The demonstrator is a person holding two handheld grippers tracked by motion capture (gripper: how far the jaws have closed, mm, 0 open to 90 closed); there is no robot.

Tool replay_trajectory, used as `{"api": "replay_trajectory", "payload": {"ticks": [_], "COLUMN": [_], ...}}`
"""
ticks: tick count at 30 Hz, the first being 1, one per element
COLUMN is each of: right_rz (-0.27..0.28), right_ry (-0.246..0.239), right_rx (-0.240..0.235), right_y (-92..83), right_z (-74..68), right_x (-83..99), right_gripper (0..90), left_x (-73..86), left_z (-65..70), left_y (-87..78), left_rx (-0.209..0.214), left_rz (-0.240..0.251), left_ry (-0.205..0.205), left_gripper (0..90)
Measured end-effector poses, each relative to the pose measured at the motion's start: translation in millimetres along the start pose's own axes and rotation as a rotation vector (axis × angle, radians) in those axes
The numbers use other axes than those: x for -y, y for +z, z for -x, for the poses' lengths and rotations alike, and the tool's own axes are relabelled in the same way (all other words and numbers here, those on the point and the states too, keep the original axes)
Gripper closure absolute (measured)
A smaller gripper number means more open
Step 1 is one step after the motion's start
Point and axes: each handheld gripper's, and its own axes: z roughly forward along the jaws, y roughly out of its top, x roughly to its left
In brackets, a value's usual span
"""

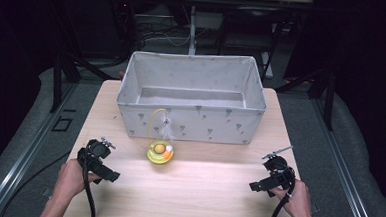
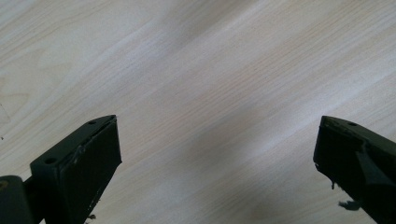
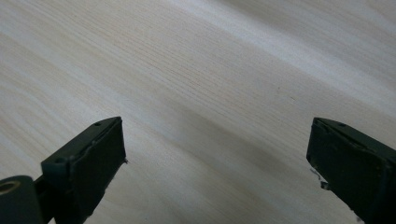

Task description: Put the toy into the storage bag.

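A small yellow-green round toy (image 1: 160,152) with an orange ball and a curved wire holding a white feather sits on the table just in front of the grey fabric bin (image 1: 190,117). At the table's left front a hand holds my left gripper (image 1: 108,174), which points right toward the middle. Its jaws stand wide apart over bare wood in the left gripper view (image 2: 217,154). My right gripper (image 1: 257,186) is held at the right front and points left. It is open too, with nothing between its jaws (image 3: 217,154).
The light wooden table (image 1: 187,188) has bare room between the two grippers. The open-topped fabric bin takes up the far half. Dark floor, metal rails and cables surround the table.
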Motion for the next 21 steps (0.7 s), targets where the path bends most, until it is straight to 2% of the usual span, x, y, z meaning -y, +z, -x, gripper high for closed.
{"api": "replay_trajectory", "payload": {"ticks": [3, 8, 9, 11, 13, 16, 21], "right_rz": [-0.015, -0.008, 0.010, 0.005, -0.008, -0.008, -0.007], "right_ry": [-0.007, 0.001, 0.011, 0.005, -0.015, -0.016, -0.022], "right_rx": [0.000, -0.001, -0.017, -0.001, -0.008, -0.010, -0.021], "right_y": [0.1, 0.5, 1.5, 1.4, 0.6, 0.8, -0.9], "right_z": [-0.1, -1.3, -2.6, -2.7, -2.9, -5.0, -7.7], "right_x": [-0.4, -0.2, 0.1, 0.1, -0.9, -1.3, -2.2], "right_gripper": [4.4, 4.7, 5.1, 5.2, 5.3, 5.7, 5.8], "left_x": [-0.1, -0.3, -0.1, 0.0, 1.3, 1.9, -1.2], "left_z": [-0.4, -0.5, -1.0, -1.6, -5.9, -10.7, -10.6], "left_y": [-1.1, -2.2, -2.9, -3.9, -8.1, -12.5, -21.5], "left_rx": [0.009, 0.019, 0.024, 0.031, 0.037, 0.046, 0.055], "left_rz": [0.002, 0.003, 0.008, 0.009, 0.015, 0.027, 0.043], "left_ry": [-0.005, 0.002, 0.000, -0.002, -0.007, -0.024, -0.023], "left_gripper": [0.7, 0.7, 0.8, 0.8, 1.6, 1.1, 0.1]}}
